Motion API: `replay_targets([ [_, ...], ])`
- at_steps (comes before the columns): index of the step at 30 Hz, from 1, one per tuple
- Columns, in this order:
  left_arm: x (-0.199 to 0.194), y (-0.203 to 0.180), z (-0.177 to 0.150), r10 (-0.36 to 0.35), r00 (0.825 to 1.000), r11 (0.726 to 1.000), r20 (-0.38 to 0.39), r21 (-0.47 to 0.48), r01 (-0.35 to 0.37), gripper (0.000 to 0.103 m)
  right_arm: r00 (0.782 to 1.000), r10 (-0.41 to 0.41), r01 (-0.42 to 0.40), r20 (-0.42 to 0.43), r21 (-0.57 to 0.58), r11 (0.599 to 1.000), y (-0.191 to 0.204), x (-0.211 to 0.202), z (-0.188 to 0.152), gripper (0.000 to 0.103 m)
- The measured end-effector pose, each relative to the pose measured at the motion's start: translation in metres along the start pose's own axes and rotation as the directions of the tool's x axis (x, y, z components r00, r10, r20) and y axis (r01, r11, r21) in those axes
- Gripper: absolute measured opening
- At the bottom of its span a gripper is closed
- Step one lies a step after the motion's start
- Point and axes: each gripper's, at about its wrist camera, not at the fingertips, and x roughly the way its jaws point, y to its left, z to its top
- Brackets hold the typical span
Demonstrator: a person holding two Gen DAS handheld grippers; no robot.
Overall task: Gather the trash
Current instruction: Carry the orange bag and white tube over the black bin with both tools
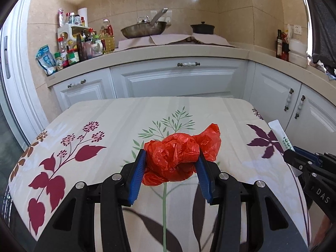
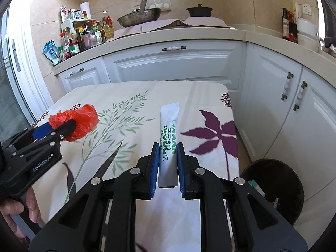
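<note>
A: Your left gripper (image 1: 171, 162) has its blue fingers (image 1: 137, 175) clamped on the crumpled red plastic bag (image 1: 178, 153), held above the desk with the floral cloth (image 1: 88, 126).

B: And the right?

A: Your right gripper (image 2: 167, 163) is narrow, fingers (image 2: 154, 168) pinching the white stick sachet with green print (image 2: 169, 130) upright over the same cloth. Green digits and Chinese characters on it; I can't read them reliably.

B: Other writing?

A: "GenRobot.AI" on the left gripper body in the right wrist view; "DAS" on the right gripper body in the left view.

B: Bin?

A: The round dark trash bin (image 2: 279, 174) sits on the floor right of the desk, wrappers inside.
</note>
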Motion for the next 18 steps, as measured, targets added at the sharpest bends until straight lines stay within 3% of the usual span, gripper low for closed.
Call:
replay_targets([
  [9,-0.034,-0.021,-0.010,-0.044,0.998,0.999,0.037,0.012,0.043,0.046,0.998,-0.057,0.056,0.040,0.026,0.998,-0.023,-0.045,-0.022,0.016],
  [18,-0.052,-0.066,-0.013,-0.128,0.990,0.991,0.058,0.056,0.125,0.046,0.986,-0.147,0.139,0.073,0.102,0.985,-0.066,-0.081,-0.042,0.016],
])
